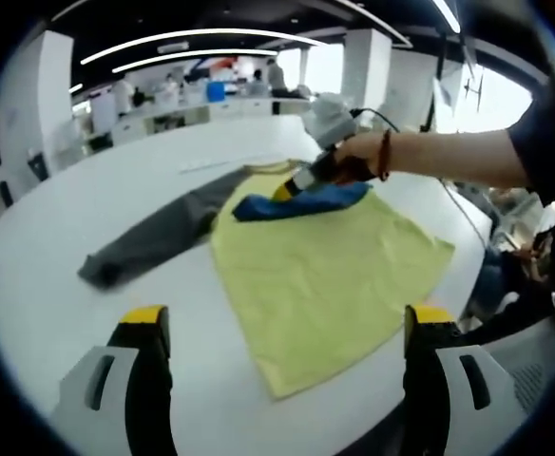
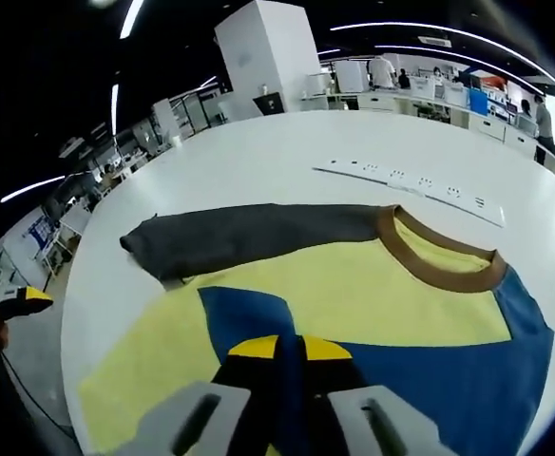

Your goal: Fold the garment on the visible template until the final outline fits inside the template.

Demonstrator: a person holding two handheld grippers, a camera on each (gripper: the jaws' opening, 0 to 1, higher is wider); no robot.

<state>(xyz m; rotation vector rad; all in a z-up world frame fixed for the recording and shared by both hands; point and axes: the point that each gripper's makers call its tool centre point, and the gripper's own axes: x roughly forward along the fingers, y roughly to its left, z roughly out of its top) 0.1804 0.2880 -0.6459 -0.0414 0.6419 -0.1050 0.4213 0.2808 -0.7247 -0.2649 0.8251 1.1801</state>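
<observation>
The right gripper (image 2: 290, 353) pinches the blue sleeve (image 2: 258, 318) across the shirt (image 1: 325, 275); the spread left gripper (image 1: 287, 332) should take the grey sleeve (image 1: 154, 237) next.

Garment (image 2: 354, 285) — soft matt cloth; table (image 2: 258, 161) — smooth

Right gripper (image 1: 287, 190) pinches blue sleeve (image 1: 301, 202) over yellow garment (image 1: 325, 271); left gripper (image 1: 282, 328) open.

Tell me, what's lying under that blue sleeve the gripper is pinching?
The blue sleeve, pinched by the right gripper, lies folded across the shirt's yellow body, which rests on the white table. Whatever sits beneath the yellow fabric is covered.
</observation>
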